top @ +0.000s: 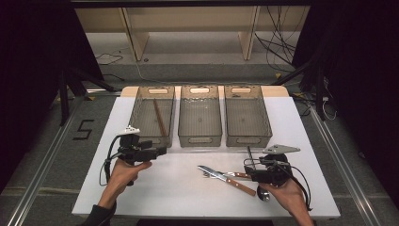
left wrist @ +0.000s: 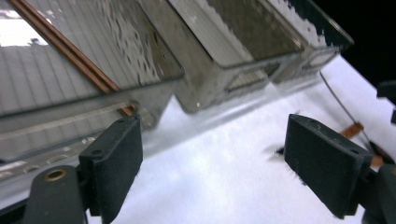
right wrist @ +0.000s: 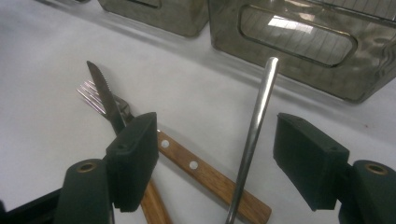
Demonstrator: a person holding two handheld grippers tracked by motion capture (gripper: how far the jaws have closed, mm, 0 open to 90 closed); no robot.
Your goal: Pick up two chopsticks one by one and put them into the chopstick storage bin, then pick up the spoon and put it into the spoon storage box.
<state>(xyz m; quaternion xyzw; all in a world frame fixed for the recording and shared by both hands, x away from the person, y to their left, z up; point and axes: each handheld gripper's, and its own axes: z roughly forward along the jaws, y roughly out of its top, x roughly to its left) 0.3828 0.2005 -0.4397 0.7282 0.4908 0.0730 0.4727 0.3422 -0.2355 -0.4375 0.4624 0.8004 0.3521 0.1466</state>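
Note:
A wooden-handled knife (top: pixel 226 178) lies on the white table (top: pixel 174 188), crossing a fork (top: pixel 239 175). In the right gripper view the knife (right wrist: pixel 205 172) and fork (right wrist: pixel 91 95) sit by the left jaw. A metal spoon (right wrist: pixel 259 107) runs its handle up between the jaws, and neither pad touches it. My right gripper (top: pixel 248 165) (right wrist: pixel 219 137) is open low over this cutlery, and the spoon bowl (top: pixel 263 194) lies by the hand. My left gripper (top: pixel 161 151) (left wrist: pixel 212 154) is open and empty, in front of the left bin (top: pixel 155 139). That bin holds brown chopsticks (top: pixel 159 117) (left wrist: pixel 70 53).
Three clear grey bins stand in a row at the back of the table: the left one, a middle bin (top: pixel 200 140) and a right bin (top: pixel 248 140) (right wrist: pixel 299 37). Bare white table lies between my two hands. Cables trail on the floor beyond.

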